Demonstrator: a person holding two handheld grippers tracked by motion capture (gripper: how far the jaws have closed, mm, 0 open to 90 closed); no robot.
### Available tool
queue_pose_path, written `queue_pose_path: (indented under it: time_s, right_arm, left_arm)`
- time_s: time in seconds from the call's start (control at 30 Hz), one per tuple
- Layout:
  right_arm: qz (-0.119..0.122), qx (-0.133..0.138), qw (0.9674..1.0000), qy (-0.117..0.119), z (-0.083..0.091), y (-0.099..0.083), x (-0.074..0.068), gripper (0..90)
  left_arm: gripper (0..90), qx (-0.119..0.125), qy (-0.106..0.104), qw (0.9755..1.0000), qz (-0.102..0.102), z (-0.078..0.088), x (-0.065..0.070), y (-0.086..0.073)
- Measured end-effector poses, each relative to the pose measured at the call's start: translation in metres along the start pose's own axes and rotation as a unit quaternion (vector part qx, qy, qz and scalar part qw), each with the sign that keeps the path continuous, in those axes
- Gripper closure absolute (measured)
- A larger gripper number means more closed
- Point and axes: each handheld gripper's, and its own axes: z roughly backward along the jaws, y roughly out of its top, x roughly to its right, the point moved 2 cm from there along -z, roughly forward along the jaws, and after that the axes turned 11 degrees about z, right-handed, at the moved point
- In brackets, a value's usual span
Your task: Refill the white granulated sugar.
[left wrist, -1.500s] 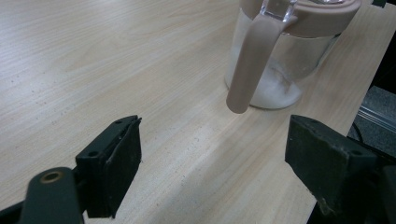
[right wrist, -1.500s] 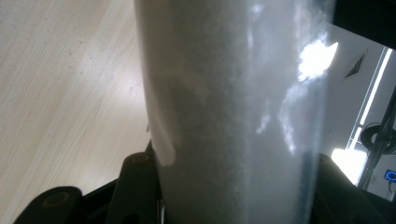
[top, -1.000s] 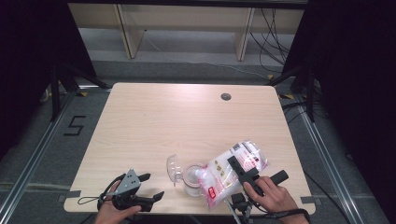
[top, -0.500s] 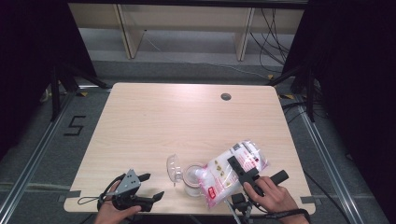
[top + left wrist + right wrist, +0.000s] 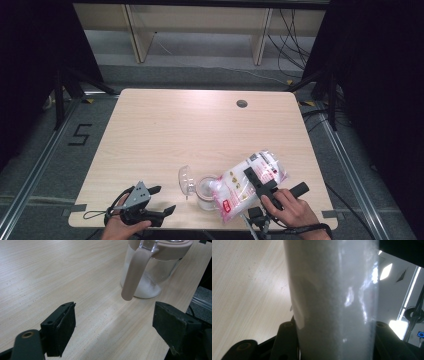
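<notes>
Bag (image 5: 250, 182) clamped in right hand-held gripper (image 5: 260, 182), over jar (image 5: 205, 190).

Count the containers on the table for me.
2: a clear jar near the front edge, and a plastic bag tilted over it, clamped in the right gripper.

White granule-packed bag (image 5: 332, 302) between the right claw's (image 5: 334, 340) black jaws, above pale wooden table (image 5: 244, 290).
</notes>
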Motion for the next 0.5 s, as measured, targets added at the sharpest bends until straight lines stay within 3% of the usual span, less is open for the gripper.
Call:
queue_pose_path:
  time_s: [0.5]
  right_arm:
    - [-0.008, 0.000, 0.9999, 0.009, -0.0021, -0.0018, -0.0035, 60.6]
  left_arm:
    - [18.3, 0.000, 0.000, 1.0000, 0.000, 0.0001, 0.0000, 0.0000]
